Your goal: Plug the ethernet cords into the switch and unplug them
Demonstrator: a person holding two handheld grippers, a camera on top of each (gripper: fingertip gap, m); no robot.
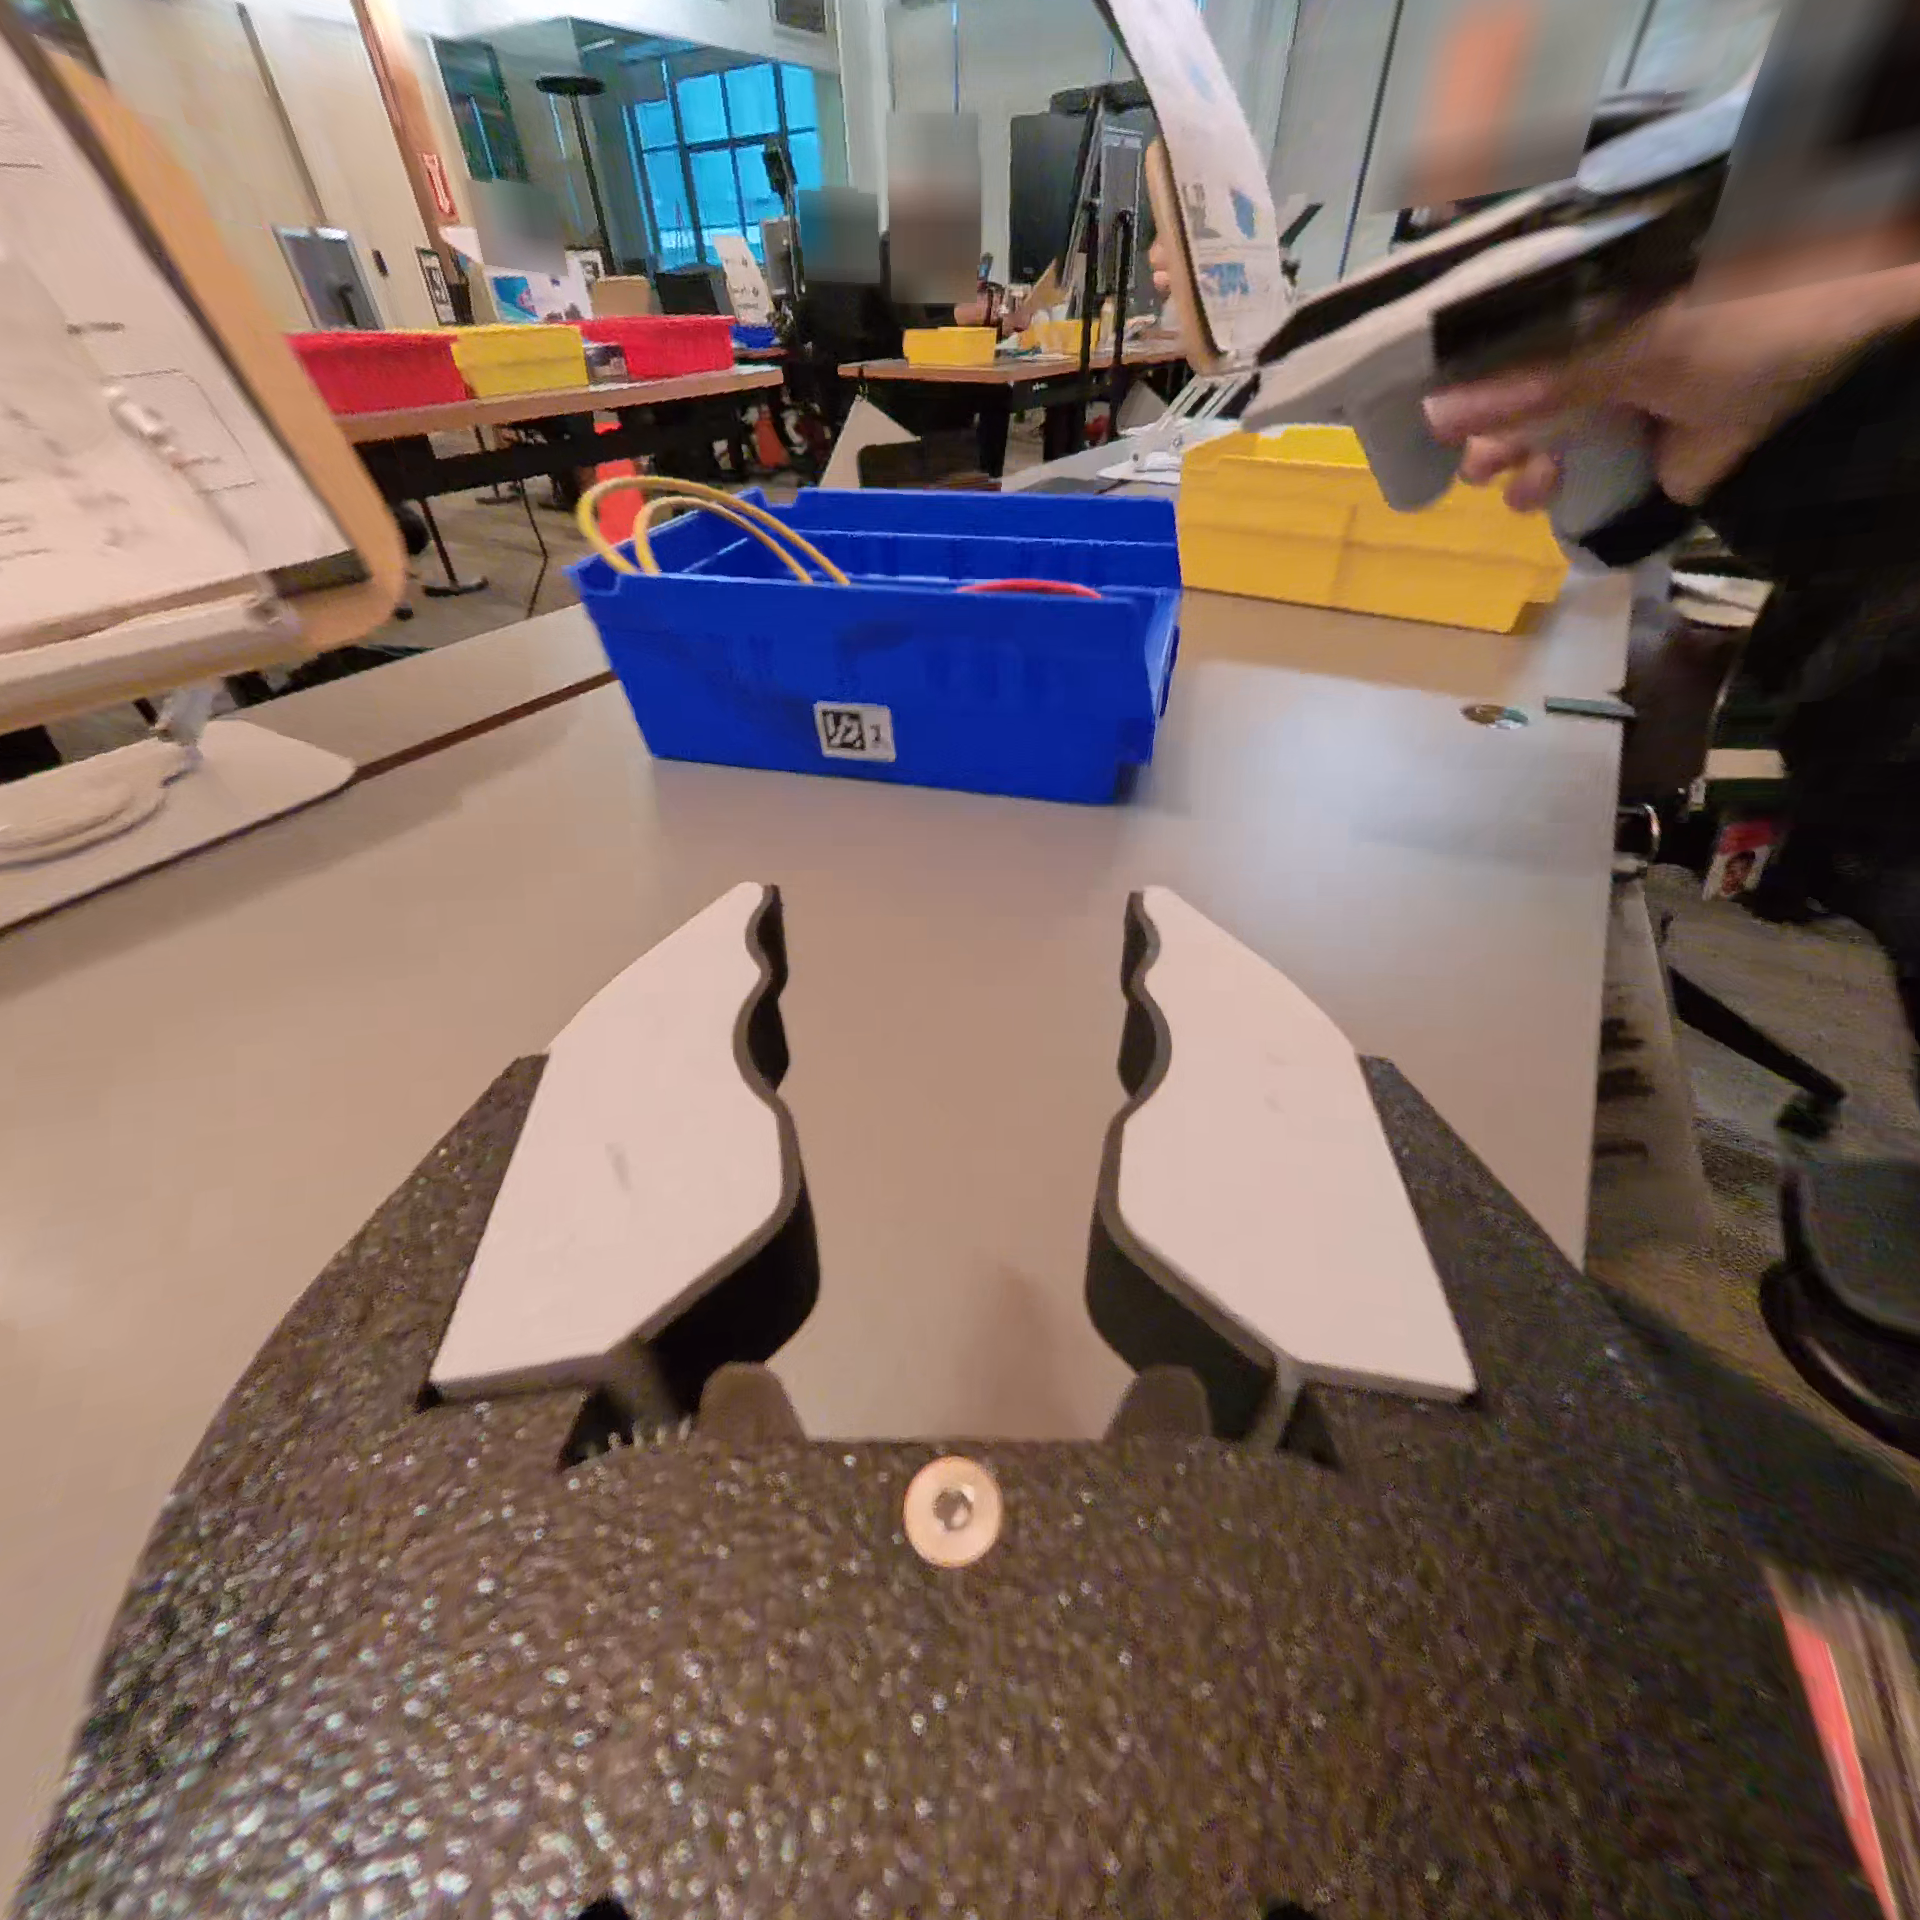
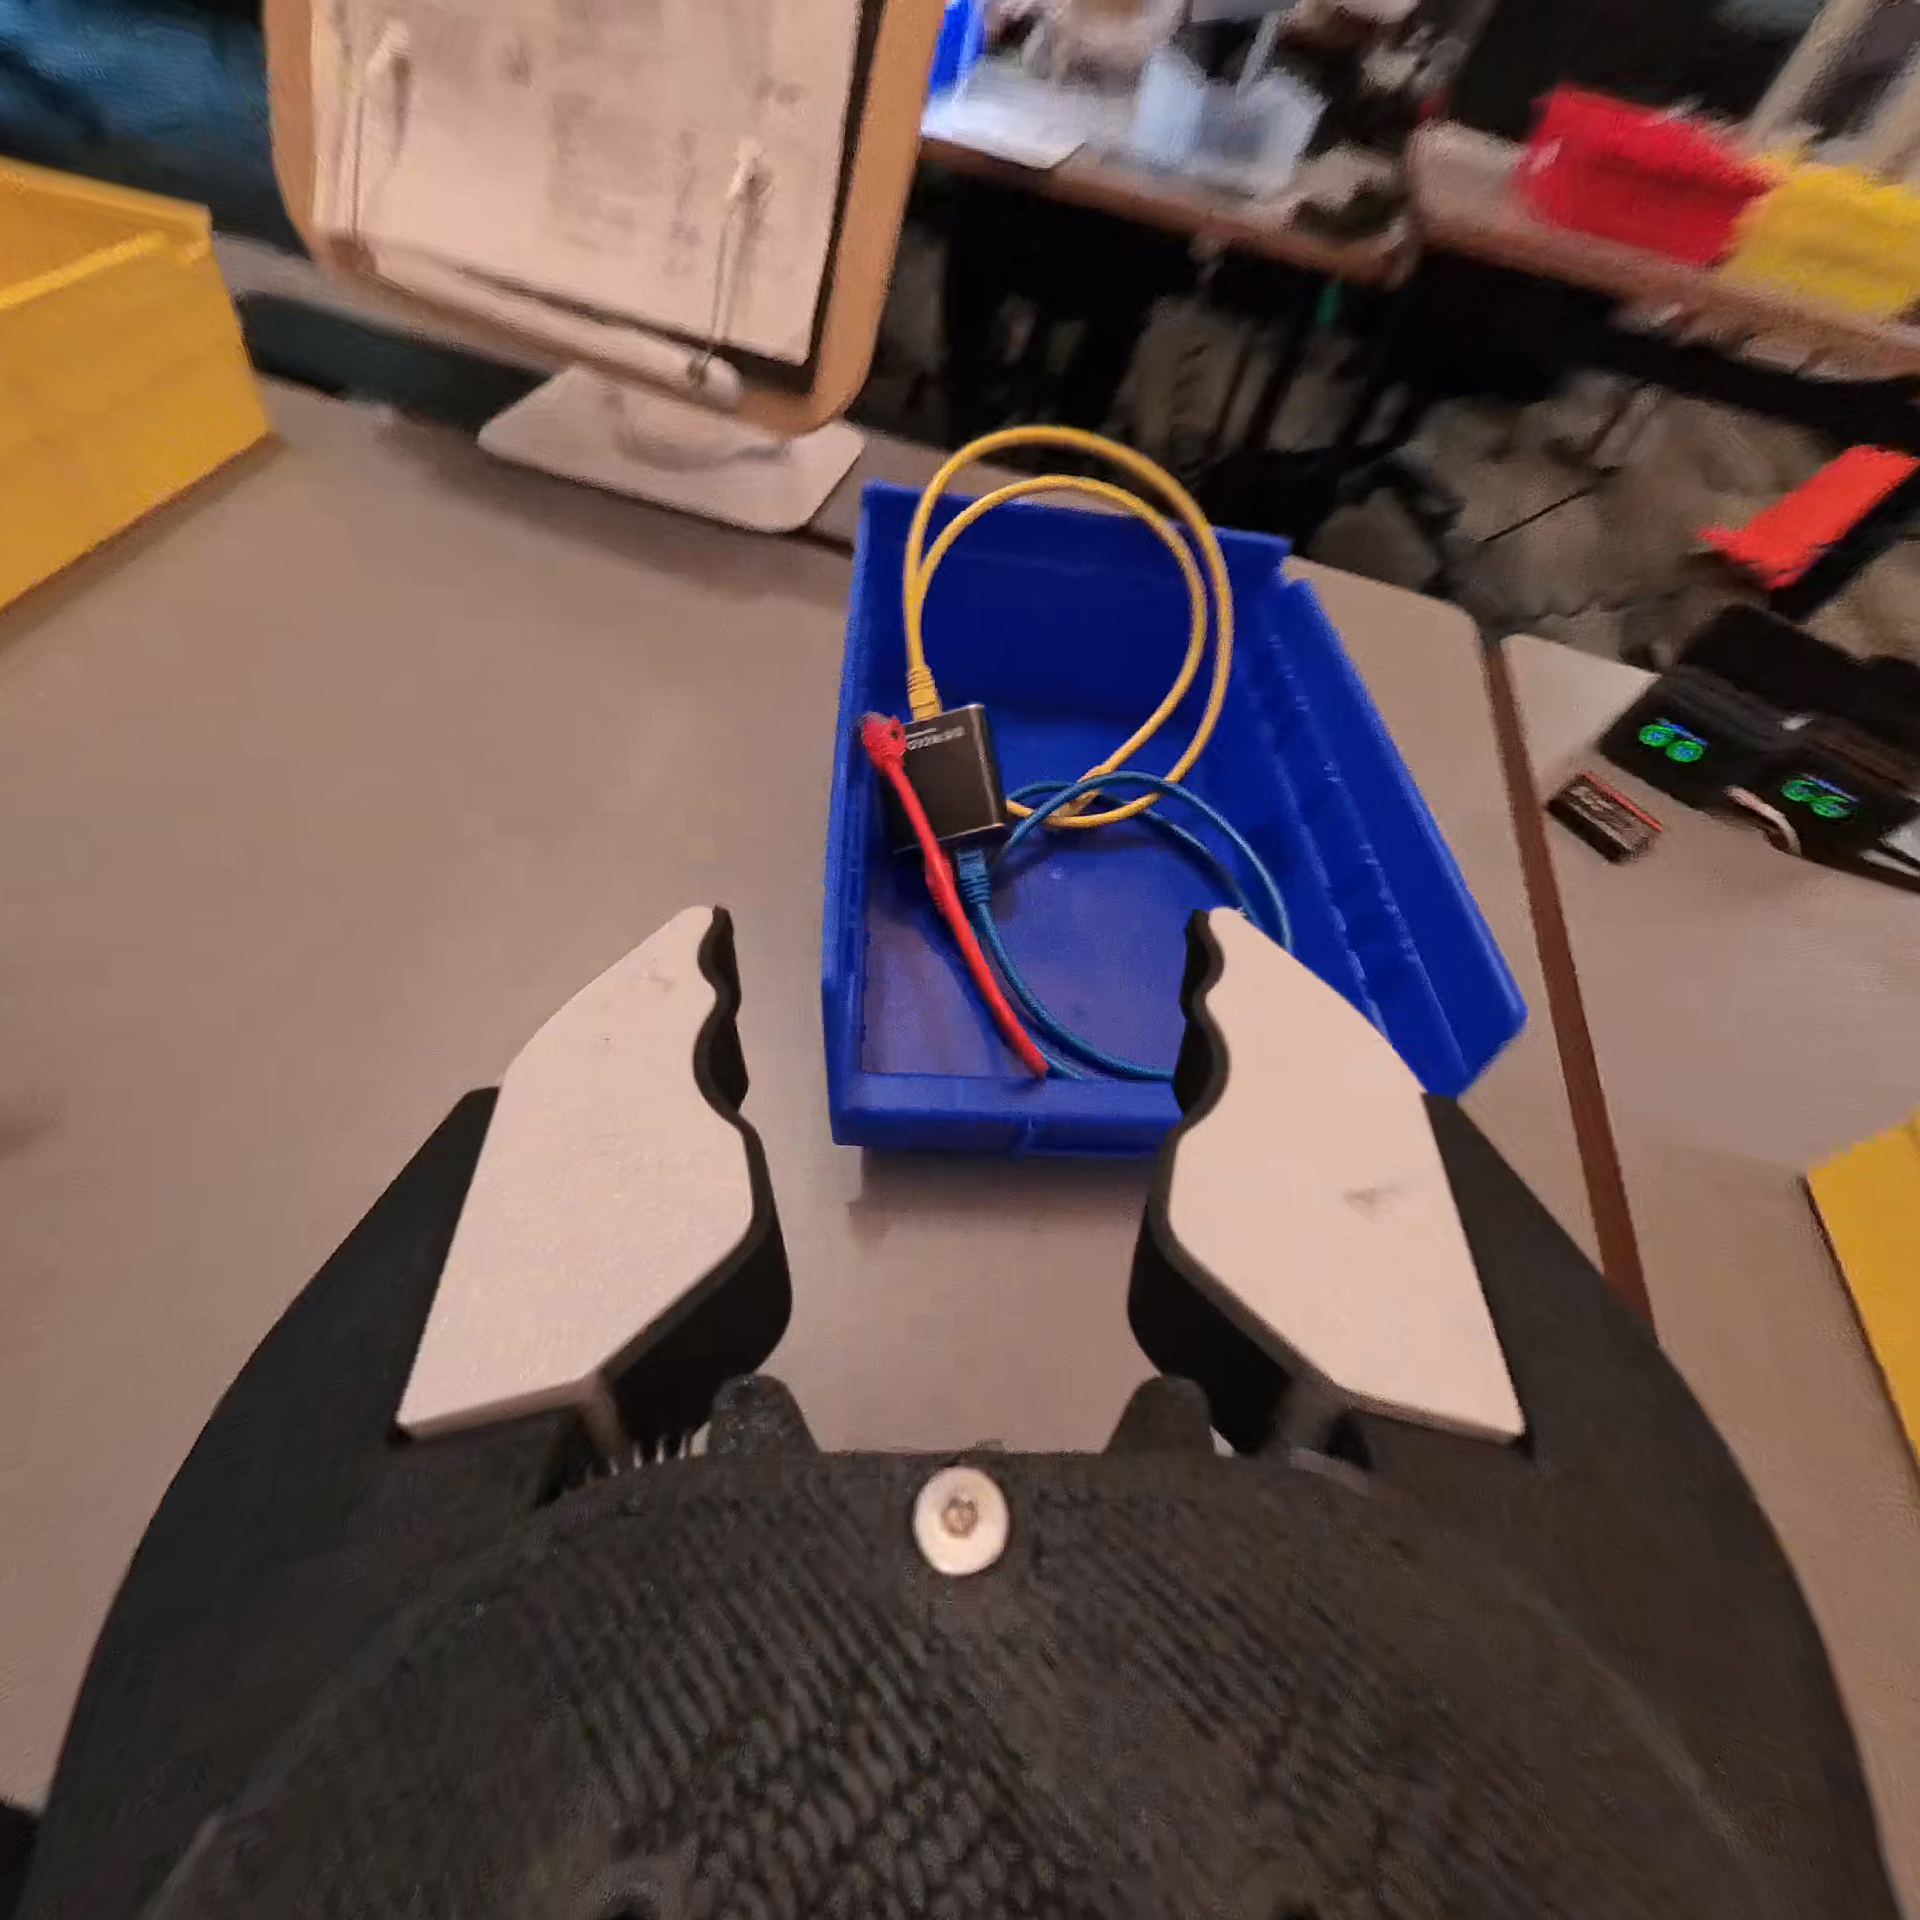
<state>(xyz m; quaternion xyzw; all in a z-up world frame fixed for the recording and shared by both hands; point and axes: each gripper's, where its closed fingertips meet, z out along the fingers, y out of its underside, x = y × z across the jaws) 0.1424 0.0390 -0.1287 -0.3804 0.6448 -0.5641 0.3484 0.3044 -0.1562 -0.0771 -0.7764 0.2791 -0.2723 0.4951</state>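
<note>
With both my left gripper (image 1: 951, 920) and right gripper (image 2: 956, 935) wide open and empty, reaching mid-frame into the blue bin (image 2: 1351, 790) risks snagging the tangled yellow cord (image 2: 1205, 623), red cord (image 2: 961, 925) and blue cord (image 2: 1226, 831) and dragging the black switch (image 2: 951, 769).

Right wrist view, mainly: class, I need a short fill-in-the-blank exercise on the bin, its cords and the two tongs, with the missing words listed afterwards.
1. The switch and the cords lie inside a ____ bin.
2. The cord looping highest over the bin's rim is ____.
3. The red cord lies right beside the ____ cord.
4. Both the left tongs and the right tongs are ____ and hold nothing.

Missing words: blue; yellow; blue; open
</note>
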